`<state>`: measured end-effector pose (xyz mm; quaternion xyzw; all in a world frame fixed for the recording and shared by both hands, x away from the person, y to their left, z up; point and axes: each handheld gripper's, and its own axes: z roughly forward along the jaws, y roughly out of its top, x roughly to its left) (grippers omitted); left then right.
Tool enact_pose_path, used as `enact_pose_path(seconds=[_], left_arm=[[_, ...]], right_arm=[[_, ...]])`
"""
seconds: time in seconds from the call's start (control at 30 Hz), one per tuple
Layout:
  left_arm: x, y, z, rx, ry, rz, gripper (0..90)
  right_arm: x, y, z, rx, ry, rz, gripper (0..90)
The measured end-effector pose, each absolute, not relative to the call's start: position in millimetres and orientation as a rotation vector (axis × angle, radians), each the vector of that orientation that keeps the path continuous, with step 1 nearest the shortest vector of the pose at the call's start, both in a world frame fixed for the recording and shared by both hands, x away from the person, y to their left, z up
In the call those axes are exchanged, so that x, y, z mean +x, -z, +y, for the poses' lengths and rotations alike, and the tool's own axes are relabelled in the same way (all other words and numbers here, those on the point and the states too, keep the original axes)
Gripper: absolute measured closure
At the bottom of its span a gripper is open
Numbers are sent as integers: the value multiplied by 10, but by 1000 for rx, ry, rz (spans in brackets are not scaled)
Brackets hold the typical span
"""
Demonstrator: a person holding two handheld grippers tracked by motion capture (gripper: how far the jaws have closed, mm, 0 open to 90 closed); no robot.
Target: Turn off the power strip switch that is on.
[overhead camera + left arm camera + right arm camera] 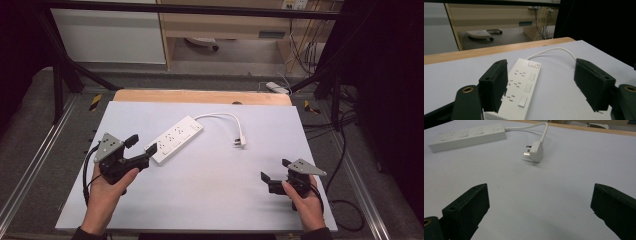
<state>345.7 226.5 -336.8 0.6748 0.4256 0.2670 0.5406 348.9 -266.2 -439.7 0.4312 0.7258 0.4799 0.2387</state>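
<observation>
Straddling the near end of the power strip (174,138), the open left claw (141,148) should pinch its rigid, light, smooth-sided plastic body across the width.

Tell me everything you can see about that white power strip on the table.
The power strip is a long white block, plastic by its look, lying flat and slantwise on the pale table. Its top shows rows of socket holes, rocker switches and a main switch with a red mark. A white cable curves from its far end to a three-pin plug.
</observation>
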Motion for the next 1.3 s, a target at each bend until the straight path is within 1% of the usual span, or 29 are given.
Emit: enact_pose_path(seconds=[0.1,0.2,0.4,0.47,0.5,0.57,0.67,0.77,0.8,0.83,0.9,1.17,1.3], left_arm=[[3507,3353,2254,1600,-628,1010,276],[3540,3337,2245,1590,-631,1009,301],[3595,3321,2229,1594,-650,996,407],[3619,3315,2215,1597,-647,999,430],[3625,3313,2205,1598,-649,1002,463],[3620,3308,2177,1594,-665,1000,471],[3622,3301,2139,1593,-666,999,521],[3651,3297,2123,1608,-662,1008,542],[3657,3294,2124,1607,-667,1011,576],[3665,3290,2123,1607,-667,1006,576],[3688,3288,2123,1612,-670,1004,606],[3829,3324,2094,1640,-632,974,753],[3887,3337,2096,1637,-627,965,803]], right_arm=[[3486,4395,-2655,1179,-1316,1992,23],[3487,4396,-2657,1178,-1317,1991,23],[3484,4397,-2655,1178,-1317,1995,23],[3484,4397,-2652,1182,-1314,1995,25],[3474,4391,-2646,1182,-1320,1990,26],[3465,4388,-2638,1180,-1321,1992,25],[3462,4392,-2631,1171,-1319,1999,25],[3466,4395,-2635,1175,-1323,1998,25],[3464,4396,-2637,1181,-1327,2000,25],[3464,4396,-2637,1181,-1327,2000,25],[3462,4391,-2639,1177,-1330,1995,26],[3433,4374,-2655,1179,-1346,1982,24],[3435,4375,-2654,1181,-1347,1983,24]])
